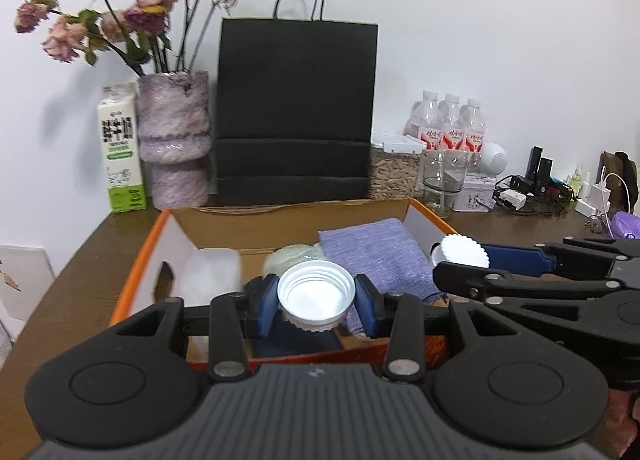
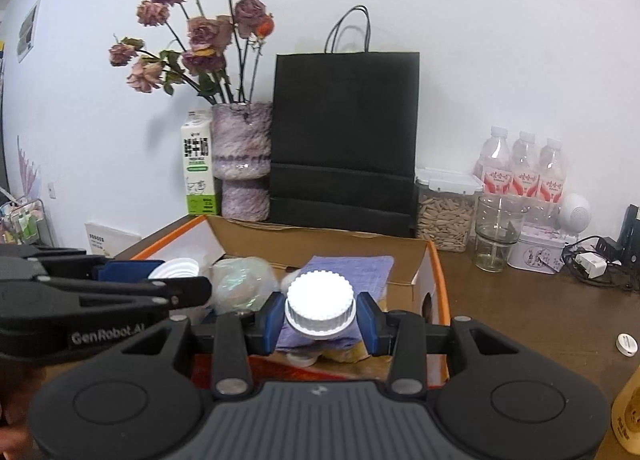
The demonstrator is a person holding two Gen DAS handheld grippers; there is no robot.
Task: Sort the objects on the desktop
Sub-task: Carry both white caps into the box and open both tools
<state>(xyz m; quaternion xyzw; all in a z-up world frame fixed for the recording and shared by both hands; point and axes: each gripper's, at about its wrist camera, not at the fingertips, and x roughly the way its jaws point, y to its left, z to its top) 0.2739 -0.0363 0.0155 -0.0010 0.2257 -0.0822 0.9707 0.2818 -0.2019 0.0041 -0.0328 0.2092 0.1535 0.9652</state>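
Note:
My left gripper (image 1: 316,298) is shut on a white screw cap (image 1: 316,292), hollow side up, above the open cardboard box (image 1: 138,272). My right gripper (image 2: 320,316) is shut on a second white ribbed cap (image 2: 320,302), top side up, also over the box (image 2: 438,276). The right gripper shows in the left wrist view (image 1: 464,260) at the right with its cap (image 1: 466,252). The left gripper shows in the right wrist view (image 2: 176,276) at the left. In the box lie a purple cloth (image 1: 376,256), a clear plastic wrap (image 2: 240,284) and a white packet (image 1: 208,272).
Behind the box stand a black paper bag (image 1: 294,108), a vase of dried roses (image 1: 174,140), a milk carton (image 1: 120,148), a seed jar (image 2: 444,216), a glass (image 2: 494,236), three water bottles (image 2: 520,172), a tin (image 2: 538,250) and chargers (image 1: 524,188). A small white disc (image 2: 626,344) lies on the desk at the right.

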